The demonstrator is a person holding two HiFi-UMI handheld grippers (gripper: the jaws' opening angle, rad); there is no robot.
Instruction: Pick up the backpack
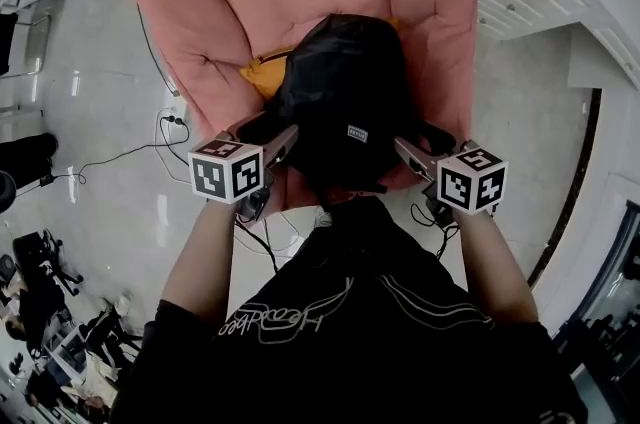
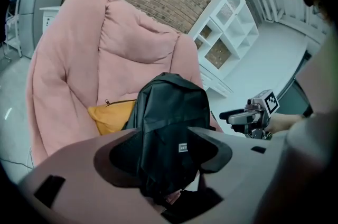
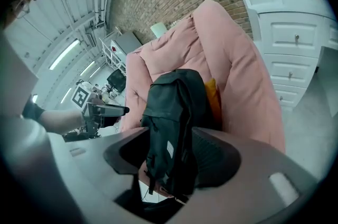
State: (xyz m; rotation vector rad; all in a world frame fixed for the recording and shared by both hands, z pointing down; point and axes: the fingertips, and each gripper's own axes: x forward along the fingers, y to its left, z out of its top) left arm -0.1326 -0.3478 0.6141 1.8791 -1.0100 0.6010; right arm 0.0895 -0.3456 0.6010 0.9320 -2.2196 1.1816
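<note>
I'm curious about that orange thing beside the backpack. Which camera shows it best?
The left gripper view: the orange item shows broadly, zipper included. The head view catches one corner; the right gripper view only a sliver past the backpack.

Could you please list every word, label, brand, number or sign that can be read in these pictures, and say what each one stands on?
Nothing can be read with certainty.
The small label on the backpack: print too small to read.
The pale cursive script on the person's black shirt: upside down and blurred, not legible.
The marker cubes: square patterns only, no words.
</note>
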